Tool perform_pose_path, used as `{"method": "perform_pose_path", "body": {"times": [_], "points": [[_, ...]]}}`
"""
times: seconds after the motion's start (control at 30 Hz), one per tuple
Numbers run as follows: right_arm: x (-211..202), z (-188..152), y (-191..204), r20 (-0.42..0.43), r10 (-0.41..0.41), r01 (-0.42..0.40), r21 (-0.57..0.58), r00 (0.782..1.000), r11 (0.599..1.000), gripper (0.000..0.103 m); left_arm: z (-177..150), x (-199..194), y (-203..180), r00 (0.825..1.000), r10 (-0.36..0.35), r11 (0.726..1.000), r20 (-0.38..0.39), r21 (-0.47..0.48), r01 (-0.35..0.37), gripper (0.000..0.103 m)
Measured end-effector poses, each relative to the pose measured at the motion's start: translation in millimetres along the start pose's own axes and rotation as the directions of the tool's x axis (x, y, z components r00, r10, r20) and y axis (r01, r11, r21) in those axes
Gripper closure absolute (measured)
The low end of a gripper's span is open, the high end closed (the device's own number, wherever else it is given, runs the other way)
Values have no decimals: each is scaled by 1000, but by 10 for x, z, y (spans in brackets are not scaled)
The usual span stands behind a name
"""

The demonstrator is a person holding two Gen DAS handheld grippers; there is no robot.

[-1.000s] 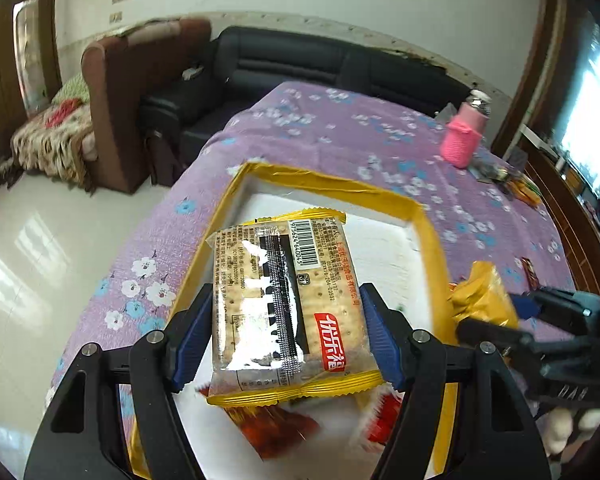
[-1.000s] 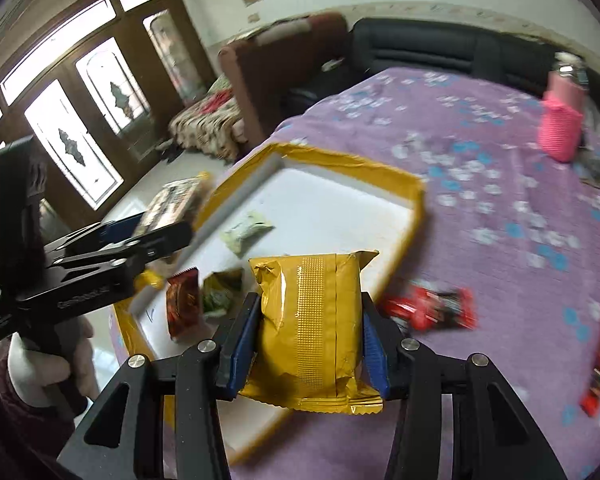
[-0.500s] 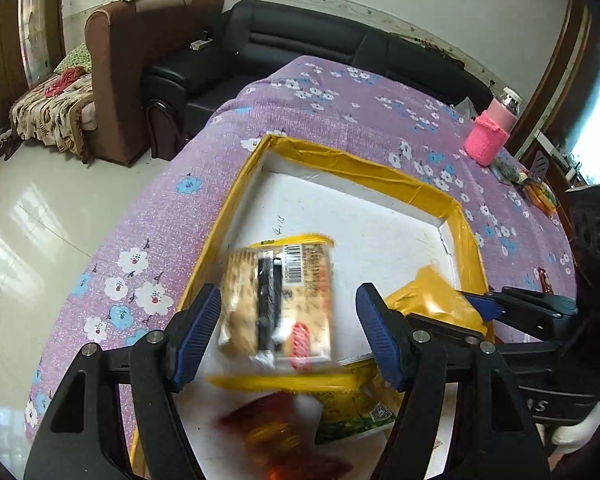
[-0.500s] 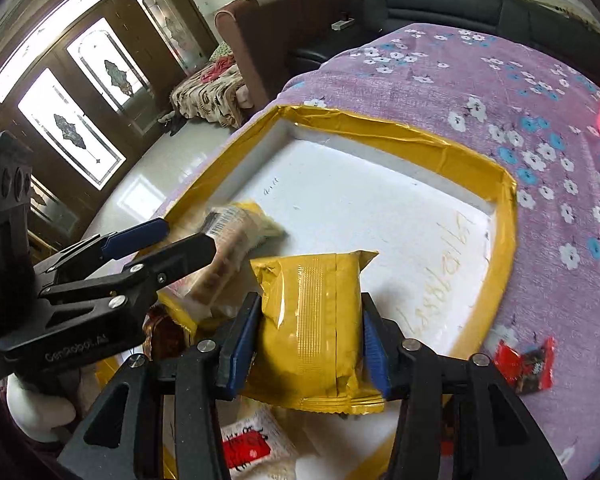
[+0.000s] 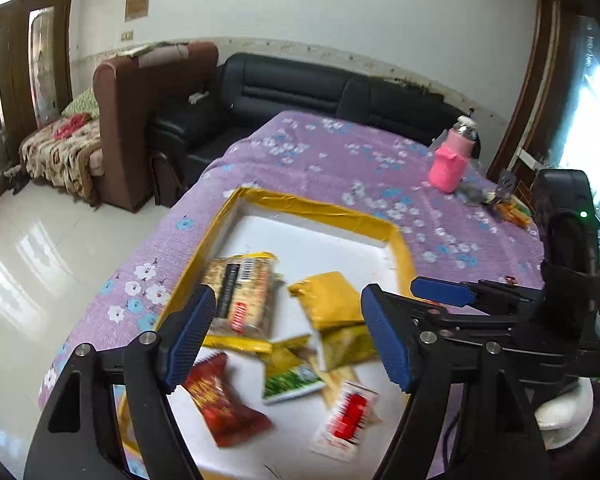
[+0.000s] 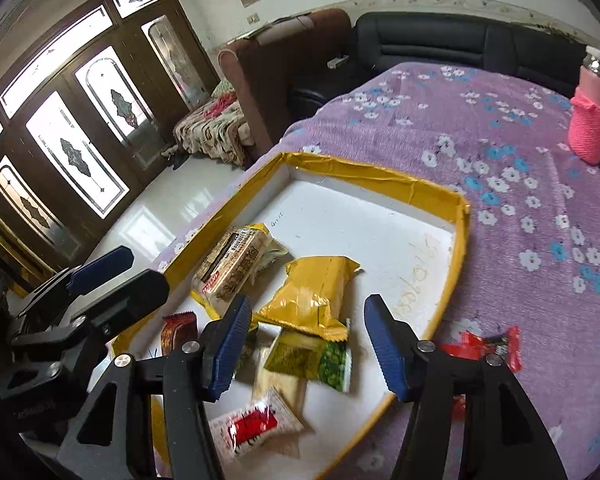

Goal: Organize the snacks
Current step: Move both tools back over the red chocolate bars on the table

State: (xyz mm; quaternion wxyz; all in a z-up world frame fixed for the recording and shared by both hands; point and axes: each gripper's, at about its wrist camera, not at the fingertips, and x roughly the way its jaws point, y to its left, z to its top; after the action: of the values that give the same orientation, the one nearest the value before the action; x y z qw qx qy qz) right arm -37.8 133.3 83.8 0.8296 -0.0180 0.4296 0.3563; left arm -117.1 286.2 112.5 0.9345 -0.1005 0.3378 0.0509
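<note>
A white tray with a yellow rim [image 5: 312, 206] [image 6: 380, 172] sits on the purple flowered table. In it lie a cracker pack [image 5: 239, 292] [image 6: 231, 264], a yellow bag [image 5: 332, 300] [image 6: 312, 296], a green packet [image 5: 287, 376] [image 6: 320, 360], a red-brown packet [image 5: 219, 404] and a white-and-red packet [image 5: 348, 416] [image 6: 255, 424]. My left gripper [image 5: 287, 340] is open and empty above the tray's near end. My right gripper [image 6: 308, 348] is open and empty above the yellow bag. Each gripper shows in the other's view, the right [image 5: 440, 292] and the left [image 6: 99, 268].
Red snack packets [image 6: 484, 348] lie on the cloth right of the tray. A pink-sleeved bottle [image 5: 452, 160] [image 6: 592, 116] stands at the table's far right with small clutter beside it. A black sofa [image 5: 320, 92] and a brown armchair [image 5: 139, 112] stand beyond the table.
Both grippers have opened and pulled back upward. The cracker pack dropped from the left gripper and the yellow bag from the right; both now lie in the tray.
</note>
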Motion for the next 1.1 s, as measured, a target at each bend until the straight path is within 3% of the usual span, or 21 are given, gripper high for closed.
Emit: {"method": "perform_pose_path", "body": {"times": [0.33, 0.57, 0.97, 1.1], "points": [[-642, -359, -357, 92, -35, 31, 43, 995, 999, 38, -235, -397, -558, 992, 97, 990, 80, 90, -104, 27], [-991, -609, -815, 124, -77, 61, 127, 989, 990, 36, -357, -437, -857, 994, 85, 985, 63, 143, -94, 28], [-1251, -881, -1579, 159, -120, 73, 274, 980, 959, 35, -448, -260, -1209, 997, 76, 975, 9, 210, -76, 28], [-1380, -908, -1840, 182, -139, 72, 331, 973, 941, 35, -465, -151, -1248, 999, 36, 976, -29, 216, -29, 28]]}}
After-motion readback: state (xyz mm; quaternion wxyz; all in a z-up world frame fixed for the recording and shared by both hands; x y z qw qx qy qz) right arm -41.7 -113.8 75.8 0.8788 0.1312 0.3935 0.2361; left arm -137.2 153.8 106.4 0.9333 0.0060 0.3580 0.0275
